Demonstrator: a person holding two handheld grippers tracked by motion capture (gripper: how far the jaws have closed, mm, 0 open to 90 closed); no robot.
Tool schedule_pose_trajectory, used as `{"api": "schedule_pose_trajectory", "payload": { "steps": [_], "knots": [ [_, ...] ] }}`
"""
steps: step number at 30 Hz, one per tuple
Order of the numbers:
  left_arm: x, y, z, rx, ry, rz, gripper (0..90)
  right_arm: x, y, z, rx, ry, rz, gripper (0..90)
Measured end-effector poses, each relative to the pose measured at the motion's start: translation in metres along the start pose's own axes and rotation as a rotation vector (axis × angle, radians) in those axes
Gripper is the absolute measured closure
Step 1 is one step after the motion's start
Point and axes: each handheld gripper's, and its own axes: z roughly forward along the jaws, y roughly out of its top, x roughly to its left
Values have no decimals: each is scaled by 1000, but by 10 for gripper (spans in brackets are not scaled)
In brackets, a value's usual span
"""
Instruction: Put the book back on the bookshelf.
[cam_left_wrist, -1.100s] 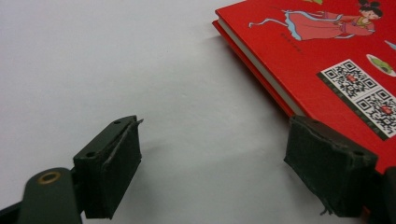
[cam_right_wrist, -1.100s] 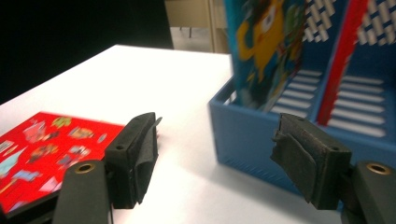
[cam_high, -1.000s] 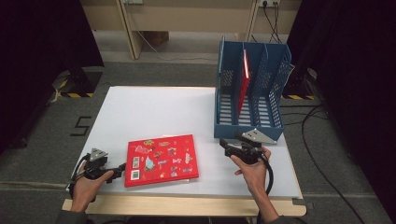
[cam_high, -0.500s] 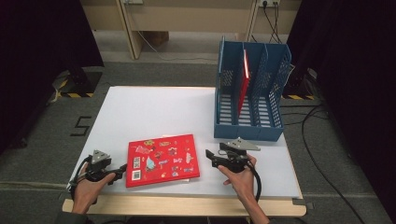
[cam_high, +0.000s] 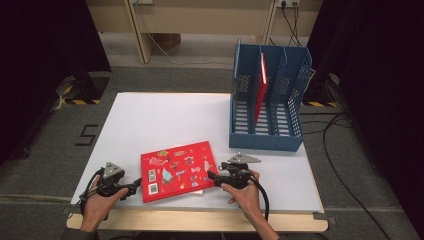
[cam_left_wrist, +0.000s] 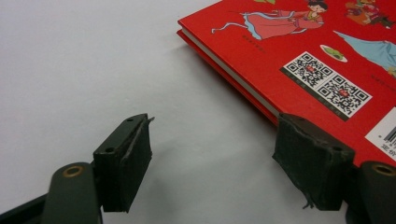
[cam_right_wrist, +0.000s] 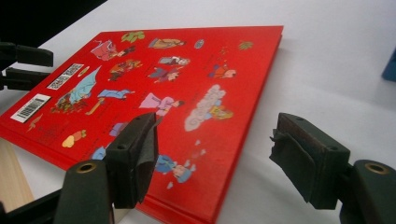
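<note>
A red picture book lay low in the frame between two hand-held grippers; the left gripper, jaws just widening, and the right gripper gaped empty at its side edges, bare white table behind.

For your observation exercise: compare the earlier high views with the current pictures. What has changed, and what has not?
The right gripper moved from beside the blue file rack down to the red book's right edge, jaws open astride it. The left gripper, jaws just closing then reopening slightly, holds nothing. Book, rack and the table stayed put.
</note>
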Motion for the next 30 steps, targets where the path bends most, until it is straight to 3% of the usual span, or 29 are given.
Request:
{"api": "schedule_pose_trajectory", "payload": {
  "steps": [7,12,15,24,27,30],
  "knots": [
    [-6,1,3,-5,-17,12,250,-1,-2,9,40,6,17,301],
    [-8,2,4,-3,-13,10,233,-4,-4,13,54,27,59,280],
    [-11,4,6,-5,-9,18,235,-8,-5,15,50,27,94,271],
    [-12,4,6,0,-21,5,255,-13,-6,16,45,45,130,262],
    [-14,4,6,2,-19,17,278,-14,-5,16,37,50,162,258],
    [-14,2,7,10,-41,-2,321,-16,-4,14,0,77,229,269]
  ]
}}
